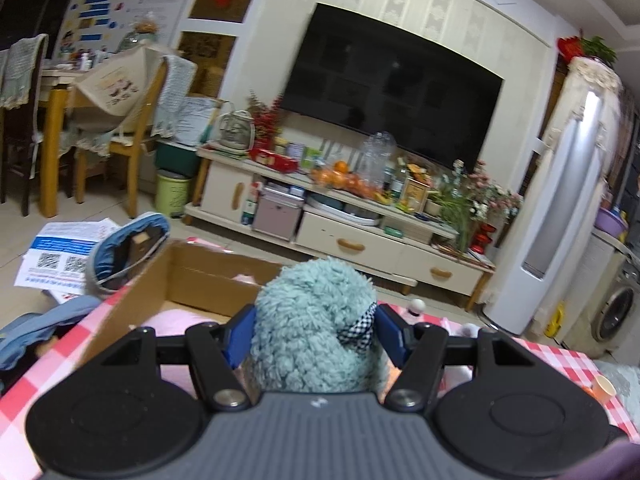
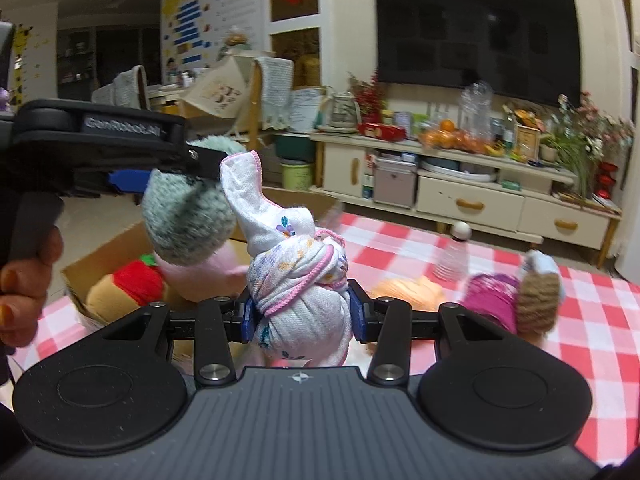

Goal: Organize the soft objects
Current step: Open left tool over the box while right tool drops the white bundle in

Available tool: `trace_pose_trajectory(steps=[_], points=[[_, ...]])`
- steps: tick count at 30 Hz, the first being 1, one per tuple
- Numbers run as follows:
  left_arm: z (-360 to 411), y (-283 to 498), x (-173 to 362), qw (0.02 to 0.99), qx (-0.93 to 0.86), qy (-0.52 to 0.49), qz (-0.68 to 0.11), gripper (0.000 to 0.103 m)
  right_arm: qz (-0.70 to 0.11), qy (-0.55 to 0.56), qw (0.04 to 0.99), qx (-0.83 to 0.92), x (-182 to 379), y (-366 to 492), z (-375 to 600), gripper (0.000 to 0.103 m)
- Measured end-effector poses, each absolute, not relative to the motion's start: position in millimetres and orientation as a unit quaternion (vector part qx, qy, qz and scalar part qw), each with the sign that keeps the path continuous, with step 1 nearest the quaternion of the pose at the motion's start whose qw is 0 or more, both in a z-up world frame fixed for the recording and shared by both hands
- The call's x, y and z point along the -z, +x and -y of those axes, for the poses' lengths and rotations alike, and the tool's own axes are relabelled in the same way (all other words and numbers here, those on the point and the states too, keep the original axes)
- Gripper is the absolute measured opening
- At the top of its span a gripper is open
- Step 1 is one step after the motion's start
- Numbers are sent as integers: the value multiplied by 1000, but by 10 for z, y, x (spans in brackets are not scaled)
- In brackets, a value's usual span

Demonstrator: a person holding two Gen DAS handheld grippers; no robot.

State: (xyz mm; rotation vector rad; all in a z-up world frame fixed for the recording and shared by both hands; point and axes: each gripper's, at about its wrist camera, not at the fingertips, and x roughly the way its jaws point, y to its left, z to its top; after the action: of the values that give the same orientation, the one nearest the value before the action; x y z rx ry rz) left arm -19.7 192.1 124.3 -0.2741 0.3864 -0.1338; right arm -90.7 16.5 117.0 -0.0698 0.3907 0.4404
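Reading "GenRobot.AI" on your left claw (image 2: 168, 178), you grip a teal fluffy toy (image 1: 316, 320) above the cardboard box (image 1: 208, 276); your right claw (image 2: 302, 316) clamps a knotted floral cloth (image 2: 296, 276) beside that box.

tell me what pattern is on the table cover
Red and white checks on the table cover, clearest in the right wrist view.
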Motion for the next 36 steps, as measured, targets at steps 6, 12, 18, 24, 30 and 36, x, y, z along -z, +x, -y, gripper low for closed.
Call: trace_pose_trajectory(steps=[6,12,18,24,30,36], points=[[-2141,-200,-1223,968,31,-149,-197,64,-195,-56,948,-246,-1225,-885,-458,54],[-2315,-170,-1176,965,1,-156,-209,64,-207,-74,939,-265,-1219,-881,-698,54],[-2392,-145,-1130,963,-15,-156,-222,64,-224,-89,930,-279,-1203,-876,-822,55],[-2413,-143,-1130,962,-30,-155,-223,67,-231,-97,925,-286,-1190,-902,-851,63],[-2424,-176,-1167,964,-40,-153,-214,80,-216,-91,932,-278,-1244,-947,-755,93],[-2406,-188,-1194,966,-39,-152,-206,89,-206,-60,945,-246,-1267,-1020,-494,97]])
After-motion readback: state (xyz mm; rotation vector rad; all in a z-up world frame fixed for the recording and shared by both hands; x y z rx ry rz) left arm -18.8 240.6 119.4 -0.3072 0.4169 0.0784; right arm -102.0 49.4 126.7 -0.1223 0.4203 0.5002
